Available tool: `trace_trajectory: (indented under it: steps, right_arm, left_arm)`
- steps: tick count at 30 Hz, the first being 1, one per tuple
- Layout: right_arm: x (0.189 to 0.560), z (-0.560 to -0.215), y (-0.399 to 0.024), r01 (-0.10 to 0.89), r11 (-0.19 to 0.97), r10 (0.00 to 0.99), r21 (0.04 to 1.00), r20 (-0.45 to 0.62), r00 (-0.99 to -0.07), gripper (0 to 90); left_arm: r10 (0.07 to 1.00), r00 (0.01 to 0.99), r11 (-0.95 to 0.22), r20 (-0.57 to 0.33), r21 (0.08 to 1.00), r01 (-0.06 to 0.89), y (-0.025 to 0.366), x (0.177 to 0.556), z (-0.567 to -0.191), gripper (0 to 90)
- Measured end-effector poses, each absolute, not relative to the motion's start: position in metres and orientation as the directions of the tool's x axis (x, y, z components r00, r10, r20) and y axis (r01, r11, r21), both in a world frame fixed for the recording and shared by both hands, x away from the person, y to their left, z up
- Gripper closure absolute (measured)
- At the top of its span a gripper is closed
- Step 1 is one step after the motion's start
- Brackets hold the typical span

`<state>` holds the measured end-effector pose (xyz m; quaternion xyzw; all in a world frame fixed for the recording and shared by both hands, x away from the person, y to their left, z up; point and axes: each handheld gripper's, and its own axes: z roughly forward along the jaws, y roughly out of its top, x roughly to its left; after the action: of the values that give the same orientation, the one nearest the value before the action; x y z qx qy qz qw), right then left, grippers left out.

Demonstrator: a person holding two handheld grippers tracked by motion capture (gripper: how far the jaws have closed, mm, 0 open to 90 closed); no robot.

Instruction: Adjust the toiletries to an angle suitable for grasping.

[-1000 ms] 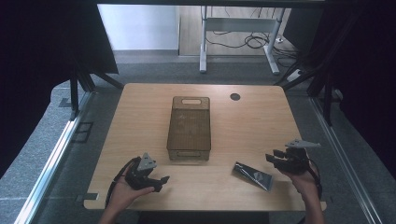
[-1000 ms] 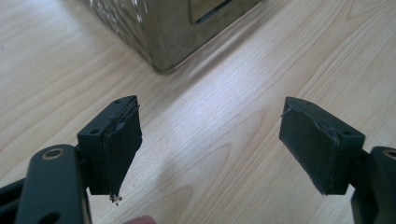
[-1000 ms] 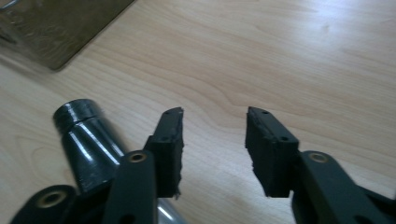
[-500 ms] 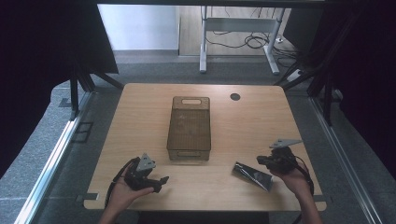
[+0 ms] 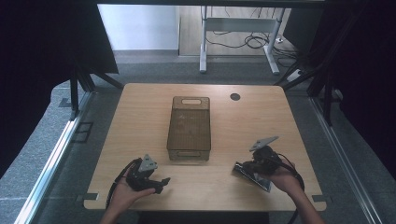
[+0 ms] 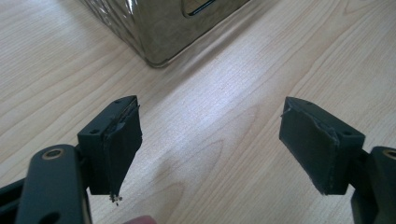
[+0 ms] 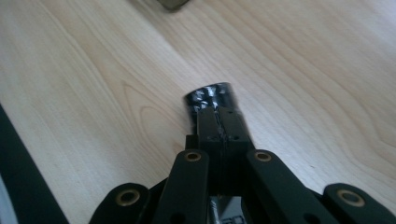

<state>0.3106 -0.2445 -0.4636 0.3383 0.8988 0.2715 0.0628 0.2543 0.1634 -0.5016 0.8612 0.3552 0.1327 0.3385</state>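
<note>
Right, high view: right gripper (image 5: 247, 169) clamped on a dark shiny packet (image 5: 254, 176) at the table's (image 5: 280, 116) near right edge; left gripper (image 5: 156, 183) sits near left, just short of the brown basket (image 5: 189, 127). Left gripper view: jaws wide apart over bare wood, basket corner (image 6: 168, 23) ahead. Right gripper view: jaws have just closed, pinching the packet (image 7: 211, 98).

basket (image 5: 188, 128) mid-table (image 5: 140, 112), pouch (perhaps) (image 5: 252, 175) right-front

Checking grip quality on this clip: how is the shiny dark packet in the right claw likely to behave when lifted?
The packet looks thin and flat, so probably light and floppy beyond the right claw, whose jaws pinch its end. Its glossy film suggests it could slip. It lies flat on the table, so rolling seems unlikely.
</note>
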Motion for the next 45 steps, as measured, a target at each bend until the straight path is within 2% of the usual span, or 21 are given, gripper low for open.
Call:
trace_trajectory:
  steps: [27,45]
  right_arm:
    - [0.315,-0.482,-0.207,0.574,0.706,0.573,0.415,0.143,-0.807,89.4]
    - [0.331,-0.491,-0.211,0.612,0.679,0.622,0.404,0.125,-0.773,89.5]
  left_arm:
    - [0.707,0.707,-0.514,-0.017,0.675,0.530,0.166,0.256,-0.503,21.3]
    - [0.707,0.706,-0.513,-0.019,0.673,0.533,0.166,0.255,-0.504,21.3]
